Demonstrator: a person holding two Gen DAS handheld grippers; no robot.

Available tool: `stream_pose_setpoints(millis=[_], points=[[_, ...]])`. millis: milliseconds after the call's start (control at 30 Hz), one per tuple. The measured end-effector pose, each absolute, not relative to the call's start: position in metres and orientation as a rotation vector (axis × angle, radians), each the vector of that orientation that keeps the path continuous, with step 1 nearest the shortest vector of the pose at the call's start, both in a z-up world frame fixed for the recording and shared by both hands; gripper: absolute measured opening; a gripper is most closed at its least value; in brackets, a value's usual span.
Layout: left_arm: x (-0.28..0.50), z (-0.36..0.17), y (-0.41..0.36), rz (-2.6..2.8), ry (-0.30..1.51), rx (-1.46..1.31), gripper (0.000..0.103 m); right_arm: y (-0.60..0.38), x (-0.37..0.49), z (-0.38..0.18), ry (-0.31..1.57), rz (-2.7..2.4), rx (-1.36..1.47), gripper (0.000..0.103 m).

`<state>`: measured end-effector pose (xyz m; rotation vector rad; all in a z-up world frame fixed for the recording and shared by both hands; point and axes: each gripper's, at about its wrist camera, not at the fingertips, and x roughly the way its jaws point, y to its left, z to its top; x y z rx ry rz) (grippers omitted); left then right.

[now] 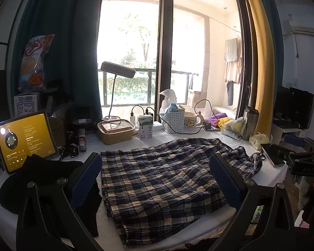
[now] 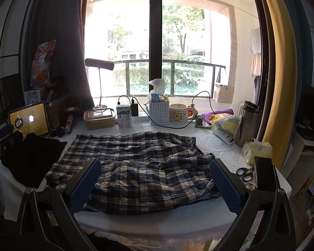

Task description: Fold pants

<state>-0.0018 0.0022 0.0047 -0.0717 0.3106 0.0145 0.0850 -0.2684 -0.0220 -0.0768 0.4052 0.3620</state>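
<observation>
Plaid cotton, navy and cream, makes up the crumpled pair of pants (image 1: 157, 179) that lies across the white textured tabletop (image 2: 219, 146), its long axis running roughly left to right, parallel to the window behind. In the left wrist view the cloth looks fairly flat on its left part, while a rumpled end bunches up toward the right (image 1: 242, 161). The left gripper (image 1: 156, 179) hovers above the near edge with its blue ribbed fingers (image 1: 85, 179) spread wide, holding nothing; the cloth lies straight ahead between them and a little below. The right gripper (image 2: 156, 184) hangs likewise, fingers (image 2: 225, 184) apart and empty, looking down on the wrinkled right portion (image 2: 157, 173). A dark black garment (image 1: 41, 184) sits just left of the pants, touching or nearly so.

By my judgement the right gripper is nearer the bunched end, so that side wants smoothing or pinching first, while the left takes the flatter end.
</observation>
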Motion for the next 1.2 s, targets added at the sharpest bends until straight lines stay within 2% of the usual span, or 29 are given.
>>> stream_pose_setpoints(millis=[1200], points=[[-0.0029, 0.0044, -0.0008, 0.013, 0.307, -0.067, 0.101, -0.2733, 0.0856, -0.0231, 0.41, 0.363, -0.069, 0.103]])
